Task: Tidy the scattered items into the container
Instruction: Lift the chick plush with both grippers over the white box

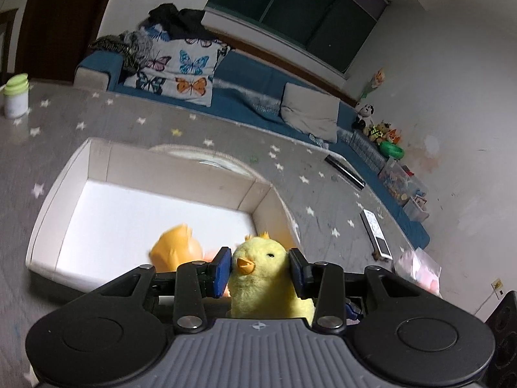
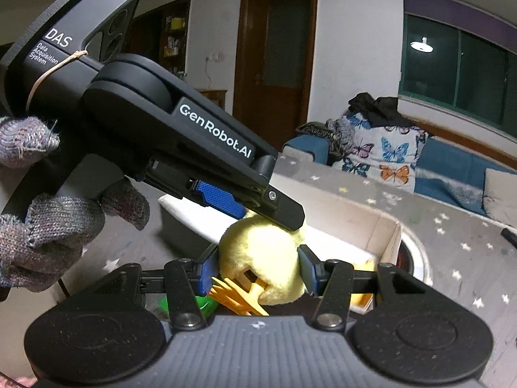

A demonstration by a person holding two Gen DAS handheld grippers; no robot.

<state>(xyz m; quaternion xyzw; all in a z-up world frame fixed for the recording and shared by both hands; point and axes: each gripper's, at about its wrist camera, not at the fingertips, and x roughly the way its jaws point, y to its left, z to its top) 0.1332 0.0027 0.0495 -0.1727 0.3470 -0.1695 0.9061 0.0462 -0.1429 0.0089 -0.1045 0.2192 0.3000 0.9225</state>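
A yellow plush chick [image 1: 265,278] sits between the blue pads of my left gripper [image 1: 260,270], which is shut on its head. In the right wrist view the same chick [image 2: 261,258] lies between the pads of my right gripper [image 2: 258,270], which is shut on its body, orange feet toward the camera. The left gripper [image 2: 258,213] reaches in from the upper left there and presses on the chick. Both hold it above the near edge of a white cardboard box [image 1: 97,161]. An orange toy [image 1: 176,247] lies inside the box.
The box stands on a grey star-patterned mat [image 1: 129,119]. A green-lidded jar [image 1: 15,97] stands far left. A remote [image 1: 376,232], a black stick [image 1: 344,169] and a plastic bag [image 1: 420,268] lie on the right. A blue sofa [image 1: 245,97] with pillows runs behind.
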